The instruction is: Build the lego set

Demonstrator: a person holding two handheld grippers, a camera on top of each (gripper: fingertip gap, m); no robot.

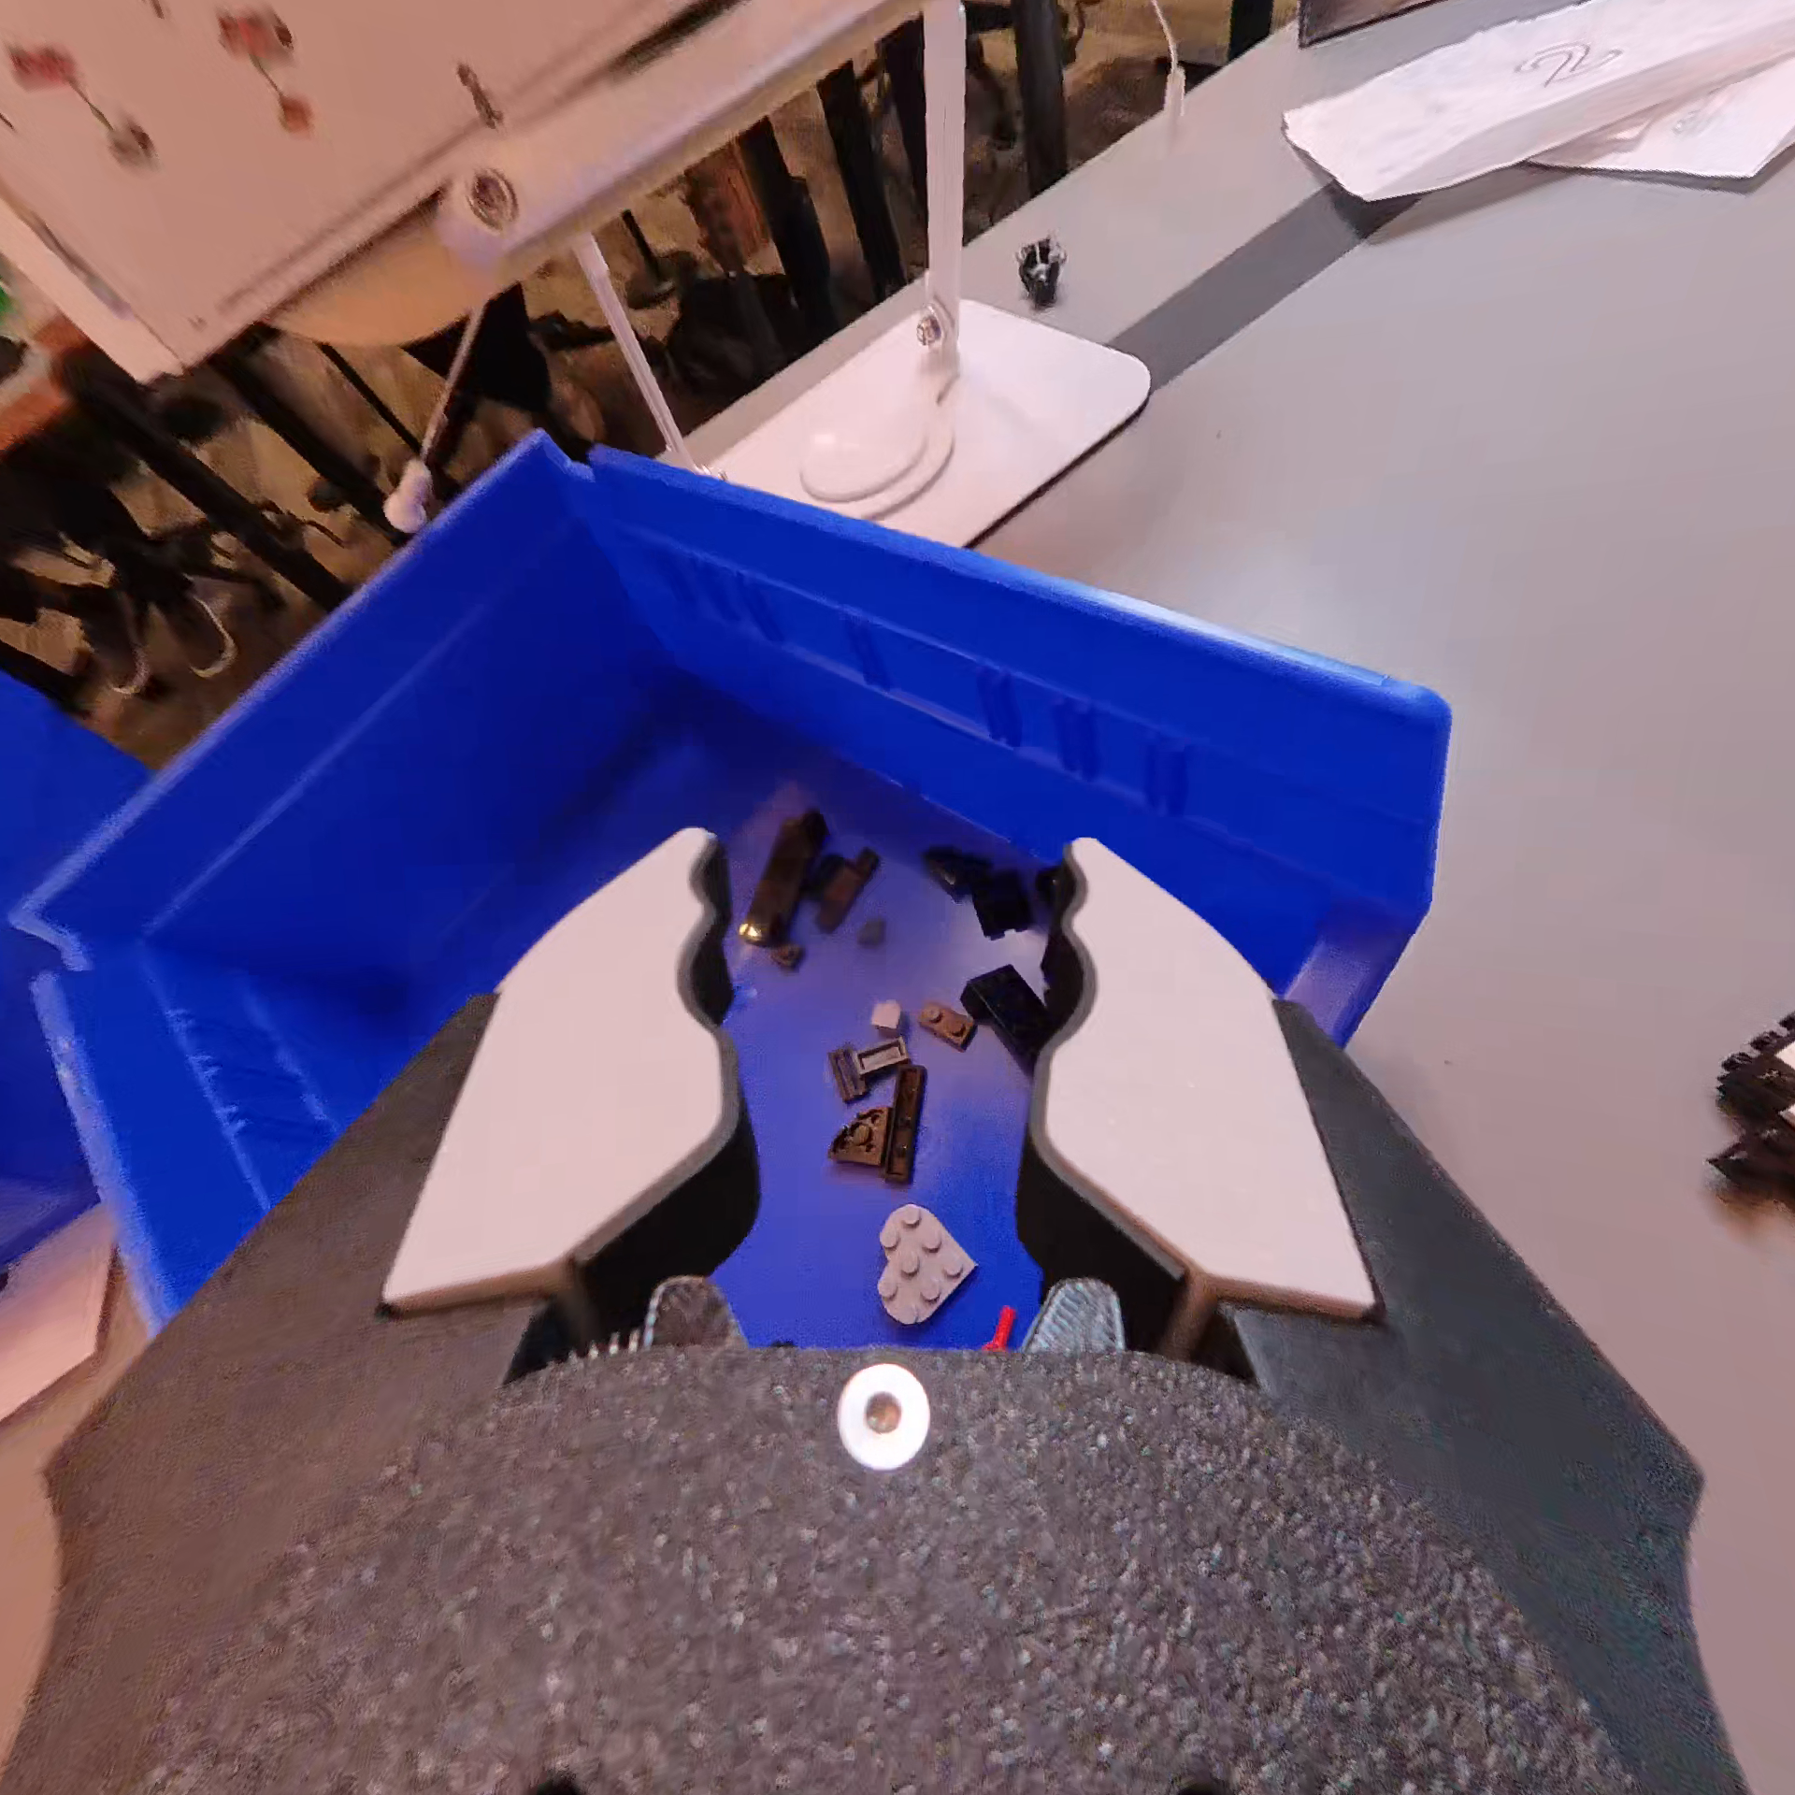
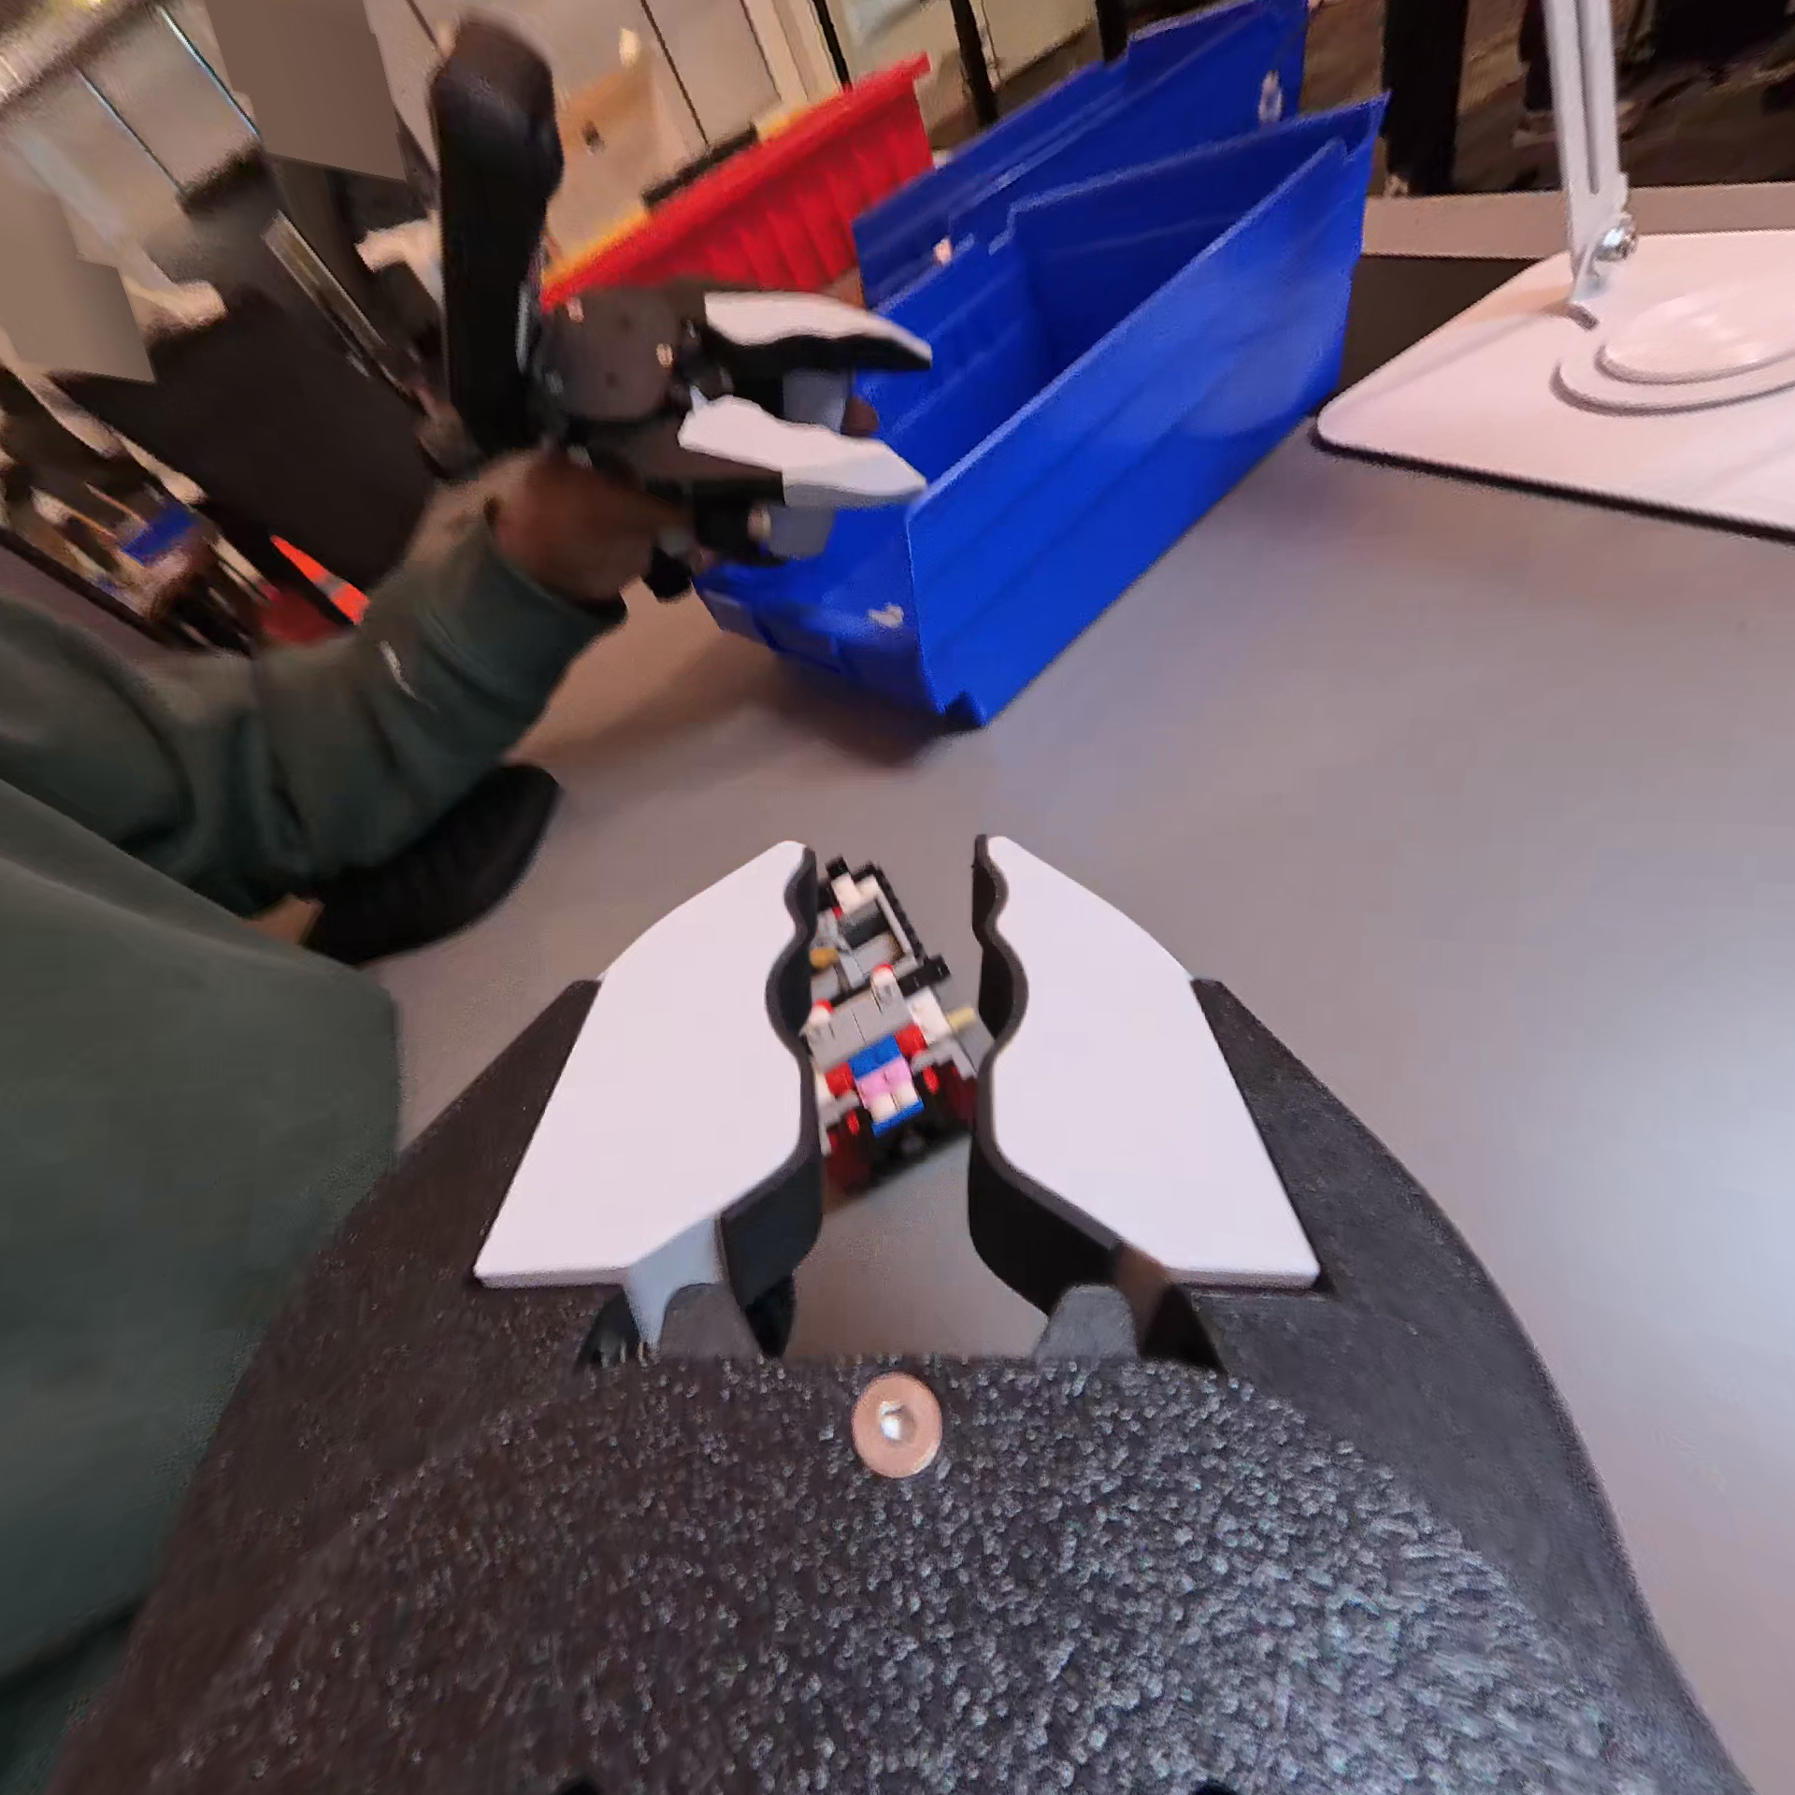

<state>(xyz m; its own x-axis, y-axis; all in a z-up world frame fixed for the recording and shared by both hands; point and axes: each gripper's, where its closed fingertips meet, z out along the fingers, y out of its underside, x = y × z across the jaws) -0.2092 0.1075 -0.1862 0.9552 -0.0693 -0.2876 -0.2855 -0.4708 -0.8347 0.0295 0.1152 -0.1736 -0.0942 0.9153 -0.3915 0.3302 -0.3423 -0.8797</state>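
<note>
left wrist view: left gripper [image 1: 889, 874] fingers apart above blue bin [image 1: 1068, 670].

Grey table [image 1: 1515, 602], white lamp base [image 1: 962, 418], dark chair legs [image 1: 796, 194]

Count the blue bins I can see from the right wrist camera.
2. One blue bin sits on the table, the left gripper at its open end. A second stands behind it. A red bin beside them may hide more.
</note>
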